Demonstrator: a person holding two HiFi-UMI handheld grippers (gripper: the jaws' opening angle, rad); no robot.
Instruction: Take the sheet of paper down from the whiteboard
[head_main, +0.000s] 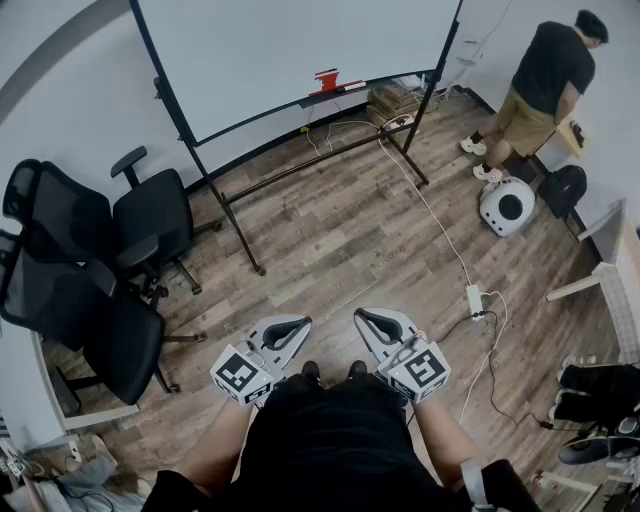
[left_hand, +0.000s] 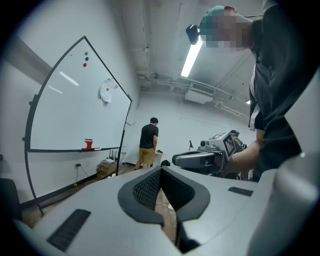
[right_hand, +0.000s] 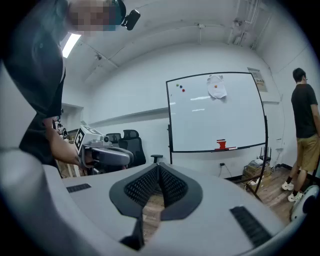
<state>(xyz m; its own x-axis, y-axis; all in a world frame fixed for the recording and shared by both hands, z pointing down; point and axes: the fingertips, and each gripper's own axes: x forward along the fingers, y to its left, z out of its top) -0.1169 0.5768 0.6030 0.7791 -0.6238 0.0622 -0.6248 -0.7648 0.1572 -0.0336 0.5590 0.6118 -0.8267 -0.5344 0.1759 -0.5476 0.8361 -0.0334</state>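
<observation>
The person's left forearm (head_main: 215, 445) and right forearm (head_main: 445, 445) reach forward from the waist, side by side and roughly parallel. The left hand-held gripper (head_main: 303, 322) is held level and the right hand-held gripper (head_main: 362, 316) dips slightly. Their tips lie near each other, angled a little inward, above the wooden floor (head_main: 330, 230). Each gripper view shows its own jaws pressed together with nothing between them, so both tools are closed and empty.

A little further out, two black office chairs (head_main: 100, 270) stand to the left. A white power strip (head_main: 474, 300) with its cable lies on the floor to the right.

Beyond them, well apart from both tools, the whiteboard (right_hand: 215, 115) stands on a dark frame. A small red object (right_hand: 221, 145) sits on its tray. The sheet of paper (right_hand: 216, 87) is up on the board, high near the top edge. It looks crumpled, with a red magnet (right_hand: 216, 86) at its middle. Small green and red magnets (right_hand: 180, 88) sit to its left. The head view cuts off the top of the board, so the sheet does not show there.

At the far right a person in a dark shirt and tan shorts (head_main: 550, 80) stands facing the wall, near a white rounded device (head_main: 506, 205) on the floor
</observation>
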